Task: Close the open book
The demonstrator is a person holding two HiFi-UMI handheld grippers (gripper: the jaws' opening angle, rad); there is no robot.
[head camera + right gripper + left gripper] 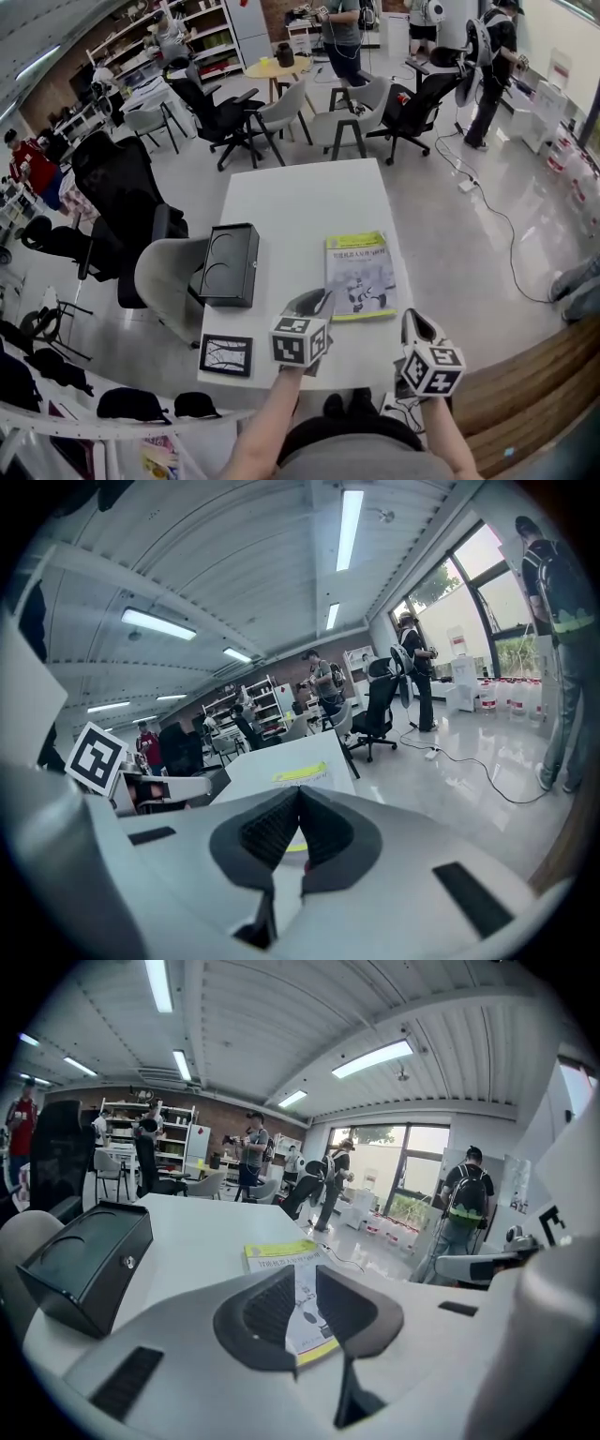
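A book (360, 275) with a yellow-green and white cover lies closed and flat on the white table (300, 202), near its front right. My left gripper (317, 302) hovers by the book's near left corner. Its jaws stand apart, and the book (281, 1254) shows through the gap with nothing between the pads; in the left gripper view that gripper (305, 1288) fills the lower half. My right gripper (414, 324) hangs past the table's front right corner with its jaws together and empty. In the right gripper view the book (302, 774) lies beyond that gripper (299, 803).
A black box (229, 263) sits on the table's left side, and a small black framed panel (226, 354) lies at the front left corner. A grey chair (169, 277) stands left of the table. Office chairs and several people are at the far end of the room.
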